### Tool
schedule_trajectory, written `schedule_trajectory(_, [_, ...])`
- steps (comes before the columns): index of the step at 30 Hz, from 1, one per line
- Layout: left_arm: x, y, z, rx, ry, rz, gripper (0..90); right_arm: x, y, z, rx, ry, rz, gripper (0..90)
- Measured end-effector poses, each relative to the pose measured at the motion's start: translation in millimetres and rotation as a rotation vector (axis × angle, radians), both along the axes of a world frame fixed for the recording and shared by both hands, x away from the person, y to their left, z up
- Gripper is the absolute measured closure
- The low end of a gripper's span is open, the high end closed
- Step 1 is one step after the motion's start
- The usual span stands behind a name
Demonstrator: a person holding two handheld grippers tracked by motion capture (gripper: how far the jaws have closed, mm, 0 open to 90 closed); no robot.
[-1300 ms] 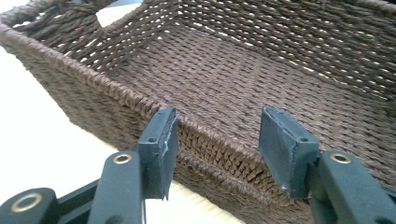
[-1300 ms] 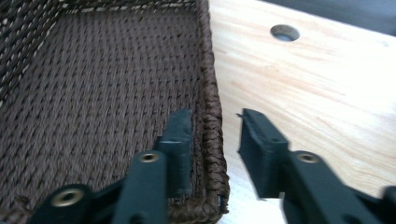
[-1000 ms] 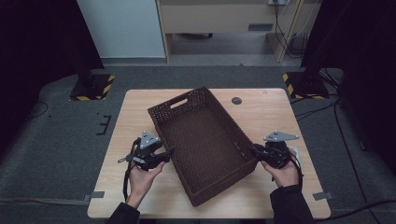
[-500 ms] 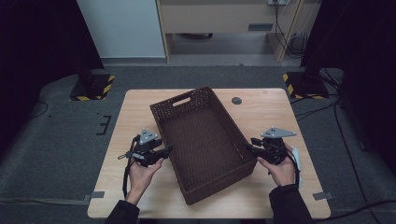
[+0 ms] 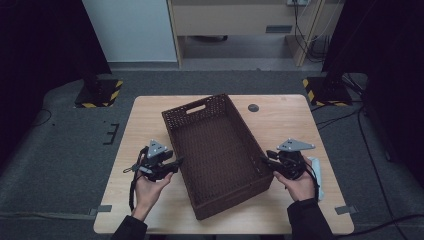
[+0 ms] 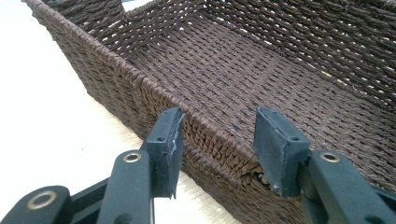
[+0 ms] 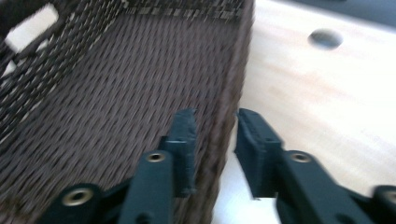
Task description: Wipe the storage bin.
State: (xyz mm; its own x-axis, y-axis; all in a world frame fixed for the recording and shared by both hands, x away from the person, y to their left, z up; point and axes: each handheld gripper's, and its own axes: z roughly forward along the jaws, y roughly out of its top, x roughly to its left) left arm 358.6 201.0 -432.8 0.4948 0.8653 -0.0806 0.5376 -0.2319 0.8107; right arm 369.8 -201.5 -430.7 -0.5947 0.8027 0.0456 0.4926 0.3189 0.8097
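A dark woven basket (image 5: 216,153) is set askew at the middle of the table (image 5: 280,115). Its left wall is straddled by the left gripper (image 6: 217,140), whose jaws have just been closing without yet pressing it. Its right wall is flanked by the right gripper (image 7: 215,140), jaws just opening, apart from the weave

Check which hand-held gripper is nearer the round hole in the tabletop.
Right. The right hand-held gripper straddles the wicker basket's right wall, on the same side as the hole. The left hand-held gripper is at the basket's left wall, across the basket from it.
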Motion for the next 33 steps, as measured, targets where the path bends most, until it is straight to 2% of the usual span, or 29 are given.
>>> schedule_trajectory(1, [1.8,0.7,-0.4,-0.002,0.004,-0.002,52.5,1.6,0.4,0.5,0.006,-0.024,-0.007,65.1])
schedule_trajectory(2, [4.1,1.5,-1.1,-0.001,0.008,0.002,52.7,2.7,0.7,0.1,0.012,-0.029,-0.009,65.5])
schedule_trajectory(4, [7.9,2.0,-2.9,0.005,0.003,0.016,53.1,5.8,2.4,-2.8,0.019,-0.018,-0.007,66.8])
schedule_trajectory(7, [8.2,2.7,-4.2,-0.009,0.001,0.028,52.1,6.9,5.7,-5.7,0.046,-0.003,0.017,77.2])
schedule_trajectory(9, [4.5,2.0,-2.6,0.005,-0.012,0.027,52.2,5.6,8.0,-5.6,0.032,-0.010,0.016,78.1])
schedule_trajectory(14, [-8.5,2.5,0.1,-0.003,-0.017,0.010,51.7,-1.5,7.7,-5.2,0.036,0.004,0.021,77.7])
schedule_trajectory(17, [-13.3,-0.5,-2.9,0.025,-0.009,-0.005,51.8,-8.3,9.8,-3.3,0.031,0.018,0.044,76.0])
schedule_trajectory(19, [-13.2,-1.2,-4.1,0.027,-0.011,0.001,52.9,-10.0,11.9,-1.0,0.027,0.024,0.051,75.1])
schedule_trajectory(21, [-10.2,-0.1,-3.1,0.028,-0.008,-0.003,54.3,-7.6,12.8,1.6,0.037,-0.003,0.046,70.1])
schedule_trajectory(22, [-8.4,1.0,-2.8,0.021,-0.012,0.002,55.8,-5.7,13.1,2.4,0.032,-0.020,0.042,69.4])
schedule_trajectory(24, [-3.5,3.8,-2.5,0.005,-0.004,0.007,57.6,-2.5,14.9,1.5,0.056,-0.037,0.043,69.4])
schedule_trajectory(28, [0.9,4.5,-2.7,0.025,-0.014,0.020,58.9,3.8,19.8,-6.9,0.036,-0.015,0.039,73.4])
schedule_trajectory(29, [0.1,4.3,-2.6,0.025,-0.016,0.024,58.9,3.6,20.7,-8.2,0.047,-0.013,0.033,73.9])
schedule_trajectory(33, [-9.1,4.7,0.2,0.028,-0.027,0.023,56.0,-3.0,21.4,-5.3,0.034,-0.005,0.033,75.8])
